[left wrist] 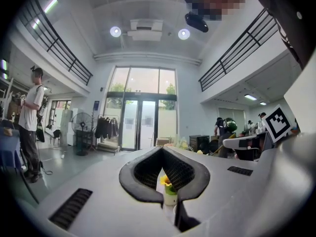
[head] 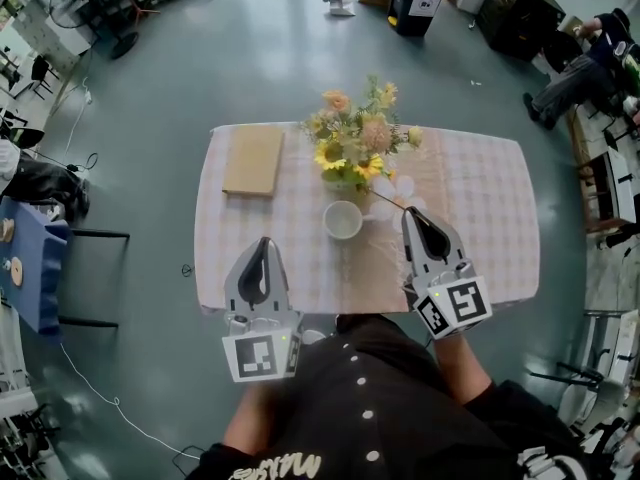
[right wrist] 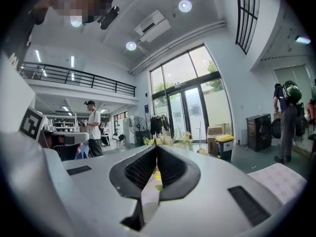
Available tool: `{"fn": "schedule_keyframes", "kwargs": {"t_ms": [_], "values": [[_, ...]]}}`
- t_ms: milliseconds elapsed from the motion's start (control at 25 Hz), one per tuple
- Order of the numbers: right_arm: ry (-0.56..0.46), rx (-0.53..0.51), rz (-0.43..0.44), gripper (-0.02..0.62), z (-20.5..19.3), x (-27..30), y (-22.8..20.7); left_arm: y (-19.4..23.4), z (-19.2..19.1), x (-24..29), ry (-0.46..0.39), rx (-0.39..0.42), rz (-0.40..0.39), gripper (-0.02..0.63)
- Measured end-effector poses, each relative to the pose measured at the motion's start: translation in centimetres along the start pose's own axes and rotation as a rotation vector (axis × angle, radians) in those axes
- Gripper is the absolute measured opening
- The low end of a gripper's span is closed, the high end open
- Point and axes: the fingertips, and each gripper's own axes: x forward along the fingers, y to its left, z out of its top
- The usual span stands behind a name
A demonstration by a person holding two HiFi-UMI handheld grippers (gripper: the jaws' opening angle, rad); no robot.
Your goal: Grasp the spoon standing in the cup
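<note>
"Head view, entry one: cup (head: 343, 219), white, upright on the surface (head: 480, 198), just in front of the flower vase (head: 350, 158). Is the spoon listed?"

"Spoon: not clearly made out. The cup's mouth shows plain white from above. One thin pale stalk (head: 388, 201) lies just right of the cup, running toward the right tongs (head: 410, 214). Whether that is the spoon's handle or a flower stem, I cannot tell."

"Condition of the tongs?"

"Right tongs: tips pressed together, nothing between them. The right gripper view confirms it (right wrist: 156, 147). They are near the cup, on its right. Left tongs (head: 263, 241): tips likewise met and empty in the left gripper view (left wrist: 162, 149). They are held back at the near edge, well apart from the cup."

"Handling notes for the step?"

"Judgement only. Use the right tongs, which are the nearer pair. Spread the tips before closing in, since shut tips would only knock the cup. Find the handle first, then bring the tips either side of it above the rim and close squarely, so a thin handle does not slip sideways. Approach slowly, because the cup looks light and likely to slide or tip. The flowers crowd its far side, so enter from the near or right side."
</note>
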Motion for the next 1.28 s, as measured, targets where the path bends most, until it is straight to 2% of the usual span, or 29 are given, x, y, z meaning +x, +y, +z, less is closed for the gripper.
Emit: {"fn": "schedule_keyframes", "kwargs": {"t_ms": [480,680,1120,1280], "values": [[-0.09,-0.062,-0.071,0.005,4.1,-2.7,0.4,0.1,1.8,-1.1,-0.073,0.021,-0.027,0.017],[-0.121,-0.082,-0.088,0.005,5.0,-3.7,1.0,0.9,1.8,-2.1,-0.066,-0.001,0.0,0.018],[-0.146,-0.123,-0.08,0.005,5.2,-4.3,1.9,0.4,2.3,-1.8,-0.072,0.027,-0.032,0.017],[-0.142,-0.125,-0.075,0.005,5.3,-4.2,2.0,0.4,2.6,-1.6,-0.054,0.029,-0.021,0.017]]}}
